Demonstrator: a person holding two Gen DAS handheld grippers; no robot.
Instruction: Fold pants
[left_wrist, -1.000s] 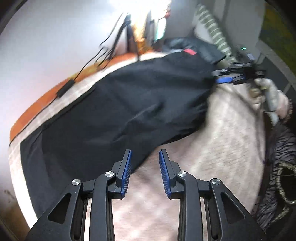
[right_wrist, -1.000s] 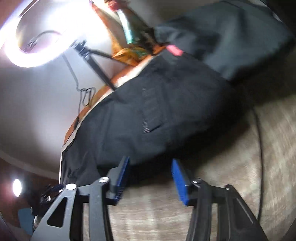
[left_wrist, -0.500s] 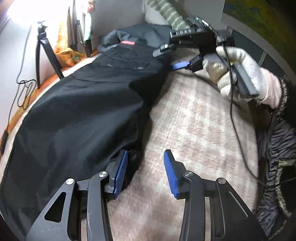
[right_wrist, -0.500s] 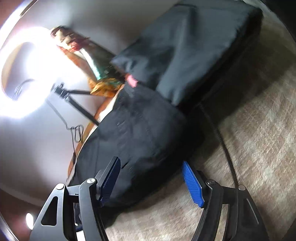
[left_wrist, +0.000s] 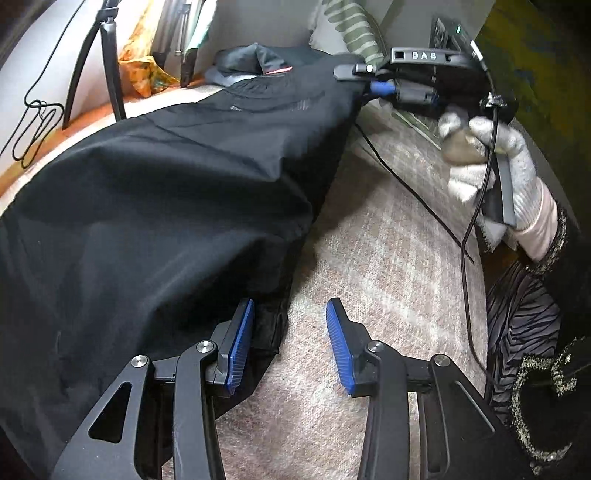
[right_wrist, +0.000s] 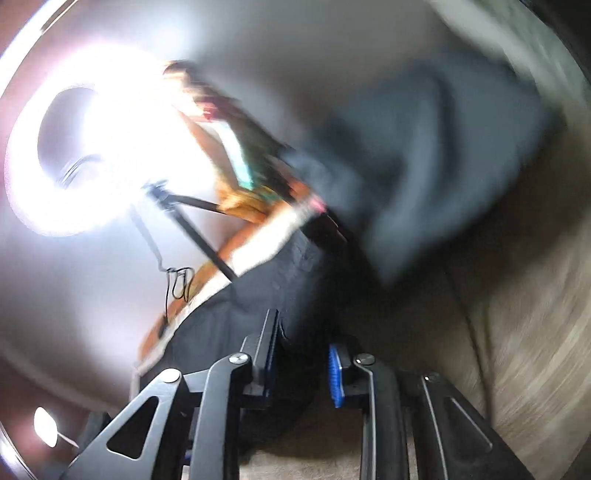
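Black pants (left_wrist: 166, 192) lie spread lengthwise on a beige cover (left_wrist: 388, 258). My left gripper (left_wrist: 290, 332) stands open low over the near hem. The hem corner lies against its left pad (left_wrist: 242, 339), and the right pad is over bare cover. At the far waist, a gloved hand (left_wrist: 491, 166) holds my right gripper (left_wrist: 360, 79). In the blurred right wrist view the right gripper (right_wrist: 301, 354) has its jaws closing, with black pants cloth (right_wrist: 258, 295) filling the gap between the pads.
A dark folded garment (left_wrist: 251, 59) and a striped pillow (left_wrist: 354, 29) lie beyond the waist. A tripod (left_wrist: 107, 55), loose cables (left_wrist: 37, 125) and orange cloth (left_wrist: 144, 70) stand at the far left. A black cable (left_wrist: 413, 188) crosses the cover. A ring light (right_wrist: 74, 147) glares.
The left gripper slid along the pants to the hem edge and dropped lower. The right gripper's jaws narrowed from wide apart onto the waist cloth, and its view rose and blurred.
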